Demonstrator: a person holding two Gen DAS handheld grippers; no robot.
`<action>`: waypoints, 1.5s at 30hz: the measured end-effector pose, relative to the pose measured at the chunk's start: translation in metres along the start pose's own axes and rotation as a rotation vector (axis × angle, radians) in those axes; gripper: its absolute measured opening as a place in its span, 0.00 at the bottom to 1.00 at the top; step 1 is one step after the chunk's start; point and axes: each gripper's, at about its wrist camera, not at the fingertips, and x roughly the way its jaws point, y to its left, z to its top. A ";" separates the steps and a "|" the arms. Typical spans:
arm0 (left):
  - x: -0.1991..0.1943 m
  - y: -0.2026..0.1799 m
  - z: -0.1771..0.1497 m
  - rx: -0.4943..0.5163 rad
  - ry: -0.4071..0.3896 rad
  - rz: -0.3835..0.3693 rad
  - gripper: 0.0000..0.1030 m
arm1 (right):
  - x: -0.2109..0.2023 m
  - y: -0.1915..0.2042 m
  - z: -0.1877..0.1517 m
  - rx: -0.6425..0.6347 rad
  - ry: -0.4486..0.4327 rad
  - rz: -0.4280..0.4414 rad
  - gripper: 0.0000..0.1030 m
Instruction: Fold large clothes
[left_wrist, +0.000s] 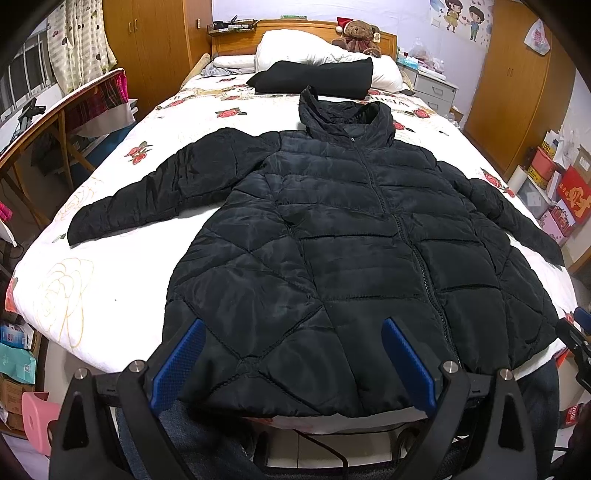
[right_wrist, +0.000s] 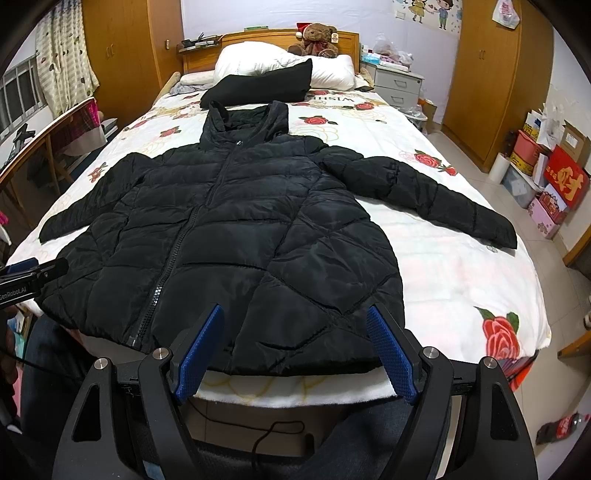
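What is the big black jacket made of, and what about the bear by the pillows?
The jacket looks like thin, slightly shiny synthetic fabric, maybe nylon, with soft padding inside: it catches the light and has puffy stitched panels. The zipper teeth look glossy, plastic or metal, hard to tell. The bear looks like fuzzy brown plush, since its outline is soft and furry.

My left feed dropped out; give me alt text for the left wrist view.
A black puffer jacket lies zipped, front up, sleeves spread, on a rose-print bedspread. The open left gripper hovers over its hem; a folded black garment sits near the pillows.
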 end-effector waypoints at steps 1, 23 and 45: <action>0.000 0.000 0.000 -0.001 0.000 -0.002 0.95 | 0.000 0.000 0.000 -0.001 0.000 0.000 0.77; 0.000 0.001 -0.002 -0.002 0.006 -0.006 0.95 | 0.000 0.001 0.002 -0.001 0.000 -0.002 0.77; -0.001 0.002 -0.001 -0.004 0.008 -0.007 0.95 | -0.001 0.002 0.002 -0.002 -0.002 -0.003 0.77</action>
